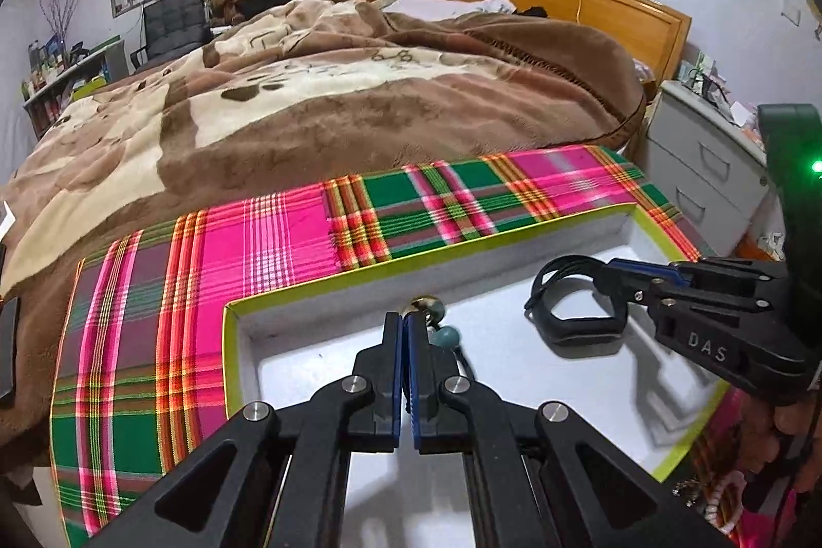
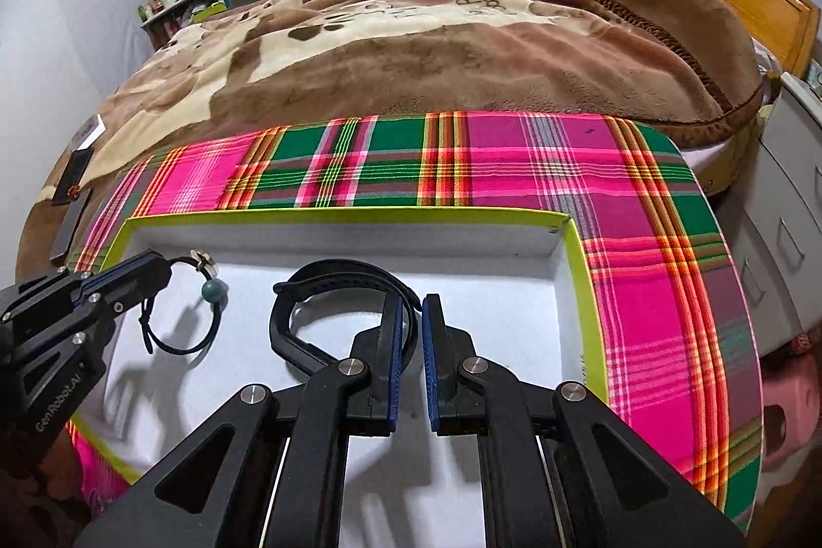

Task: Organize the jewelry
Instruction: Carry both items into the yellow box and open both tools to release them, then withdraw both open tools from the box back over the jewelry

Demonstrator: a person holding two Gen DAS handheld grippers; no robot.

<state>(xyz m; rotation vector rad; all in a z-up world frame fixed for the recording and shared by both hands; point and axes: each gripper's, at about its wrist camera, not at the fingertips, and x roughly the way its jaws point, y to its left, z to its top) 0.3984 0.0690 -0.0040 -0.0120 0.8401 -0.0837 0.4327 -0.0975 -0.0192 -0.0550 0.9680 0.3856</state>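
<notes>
Right now I work over the white tray (image 2: 570, 270) with its lime-green rim, and I place everything else from it. That tray lies on a pink and green plaid cloth (image 2: 514, 168), which reaches out past its far wall and its right wall.

My left gripper (image 1: 404, 319) hangs over the tray's left half. Its blue-padded fingers (image 1: 393, 342) are pressed together on the black cord of a hair tie (image 2: 177, 342). From my right camera I see the cord's loop hanging down from those tips over the white floor of the tray, with a teal bead (image 2: 213, 289) and a small gold charm (image 2: 199, 258) strung just beside the tips, nearer the tray's far wall. Whether the loop's bottom touches the floor, I cannot tell.

My right gripper (image 2: 411, 306) sits over the tray's middle, to the right of the hair tie. Its fingers (image 2: 393, 342) are clamped on the strap of a black wristband (image 2: 329, 270); the strap passes between the pads. The band's thick squarish body seems to rest on the tray floor on the side toward the hair tie, and its thin straps arch up toward the tray's far wall.

Beyond the cloth, farther from the tray, spreads a brown and cream blanket (image 1: 359, 101) over a bed.
</notes>
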